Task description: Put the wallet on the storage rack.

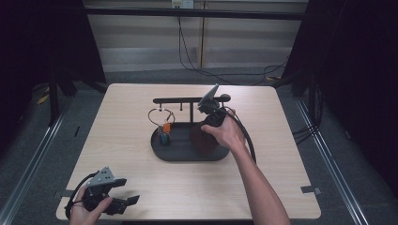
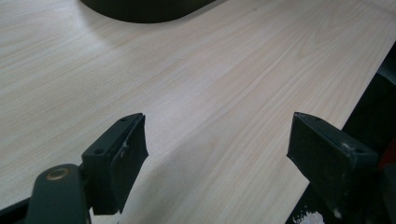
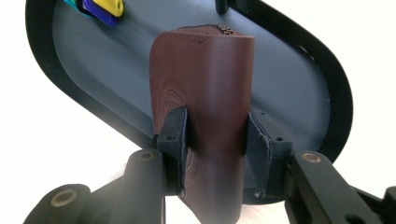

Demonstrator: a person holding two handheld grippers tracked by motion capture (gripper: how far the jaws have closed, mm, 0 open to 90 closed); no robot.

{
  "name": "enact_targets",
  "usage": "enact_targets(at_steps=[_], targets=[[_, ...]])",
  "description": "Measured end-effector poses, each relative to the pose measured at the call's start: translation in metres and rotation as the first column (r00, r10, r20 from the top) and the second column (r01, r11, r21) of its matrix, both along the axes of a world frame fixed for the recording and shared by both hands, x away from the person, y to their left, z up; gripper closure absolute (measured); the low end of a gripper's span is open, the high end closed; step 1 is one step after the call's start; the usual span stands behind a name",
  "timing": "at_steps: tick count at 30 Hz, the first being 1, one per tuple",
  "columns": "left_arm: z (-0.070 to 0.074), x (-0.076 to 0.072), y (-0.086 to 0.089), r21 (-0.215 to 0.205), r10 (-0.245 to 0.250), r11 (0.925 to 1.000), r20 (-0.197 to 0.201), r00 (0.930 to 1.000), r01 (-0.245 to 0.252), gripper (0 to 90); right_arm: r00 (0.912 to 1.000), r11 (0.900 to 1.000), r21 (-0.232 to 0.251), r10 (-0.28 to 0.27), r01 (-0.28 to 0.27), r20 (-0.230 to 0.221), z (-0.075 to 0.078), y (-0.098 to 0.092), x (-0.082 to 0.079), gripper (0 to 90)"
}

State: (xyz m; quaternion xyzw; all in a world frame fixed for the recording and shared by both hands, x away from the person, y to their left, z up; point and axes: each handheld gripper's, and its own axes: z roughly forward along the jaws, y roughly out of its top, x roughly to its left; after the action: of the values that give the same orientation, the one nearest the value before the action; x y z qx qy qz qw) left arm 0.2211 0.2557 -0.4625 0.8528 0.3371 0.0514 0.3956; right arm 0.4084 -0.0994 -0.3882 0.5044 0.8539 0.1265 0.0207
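- Right gripper (image 1: pixel 210 123), in the high view, sits over the right half of a dark oval tray (image 1: pixel 162 151) at the middle of the pale wooden surface (image 1: pixel 126 187), pinching a round brown leather pouch (image 1: pixel 202 139) above the tray floor. A black T-shaped stand (image 1: pixel 190 100) rises from the tray's far side; a wire ring with coloured tags (image 1: pixel 164 129) hangs at its left end. Left gripper (image 1: pixel 123 192) rests at the near left corner, well apart from the tray.
- Left gripper view: both jaws stand spread wide over bare surface, holding nothing; the tray's edge (image 2: pixel 144 11) shows far off.
- Right gripper view: both jaws press the brown leather pouch's (image 3: pixel 205 93) sides, holding it upright over the tray (image 3: pixel 289 79).
- Judged progress: the pouch is firmly gripped at the tray; whether it is arriving or leaving cannot be told, and releasing it remains.
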Motion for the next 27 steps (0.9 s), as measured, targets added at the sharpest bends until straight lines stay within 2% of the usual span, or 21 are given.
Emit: enact_targets(at_steps=[10,23,27], targets=[[-0.001,0.000,0.000,-0.002,0.004,1.0000,-0.004,1.0000,-0.004,19.4,0.9999,1.000,-0.001,0.002,-0.002,-0.011,-0.010,-0.001,0.002,60.6],[0.000,0.000,0.000,-0.002,-0.002,1.0000,-0.003,1.0000,0.002,19.4,0.9998,1.000,0.010,-0.012,0.012,-0.014,-0.011,-0.001,0.002,61.7],[0.000,0.000,0.000,-0.004,0.000,1.0000,-0.004,1.0000,0.000,19.4,1.0000,1.000,0.017,-0.008,0.008,-0.005,-0.012,-0.001,0.002,59.5]])
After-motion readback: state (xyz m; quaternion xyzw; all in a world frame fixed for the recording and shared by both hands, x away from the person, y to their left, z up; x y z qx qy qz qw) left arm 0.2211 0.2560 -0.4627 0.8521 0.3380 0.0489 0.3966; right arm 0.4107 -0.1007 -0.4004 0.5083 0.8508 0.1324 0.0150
